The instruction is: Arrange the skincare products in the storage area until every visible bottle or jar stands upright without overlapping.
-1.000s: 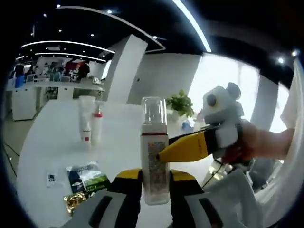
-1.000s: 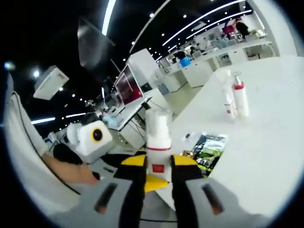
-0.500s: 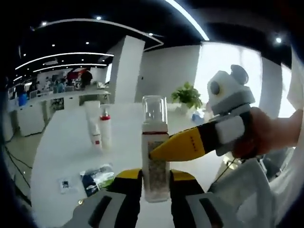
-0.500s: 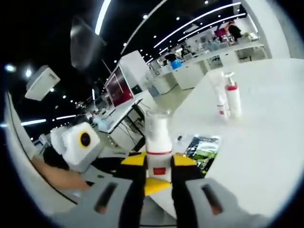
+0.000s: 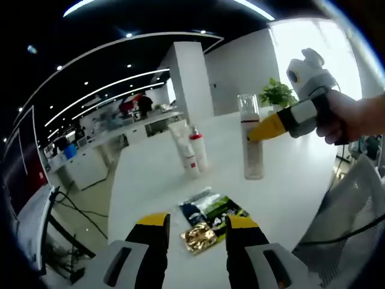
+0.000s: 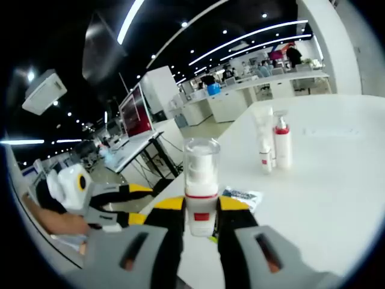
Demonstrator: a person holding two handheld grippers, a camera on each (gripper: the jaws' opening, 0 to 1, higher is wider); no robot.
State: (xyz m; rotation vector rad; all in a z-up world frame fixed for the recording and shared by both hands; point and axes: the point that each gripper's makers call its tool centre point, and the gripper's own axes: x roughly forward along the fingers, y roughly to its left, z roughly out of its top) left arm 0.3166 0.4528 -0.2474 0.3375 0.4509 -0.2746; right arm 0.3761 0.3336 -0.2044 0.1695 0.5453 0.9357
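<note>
In the right gripper view a pump bottle with a clear cap and red collar is clamped upright between the right tongs, its base hidden. The left gripper view shows it from outside — a pale cylinder on the white bench, pinched at the collar by yellow tips. The left tongs are spread apart, holding nothing, well short of the bottle. Glossy sachets and a gold foil packet lie just beyond them. A white tube and a red-capped bottle stand side by side.
</note>
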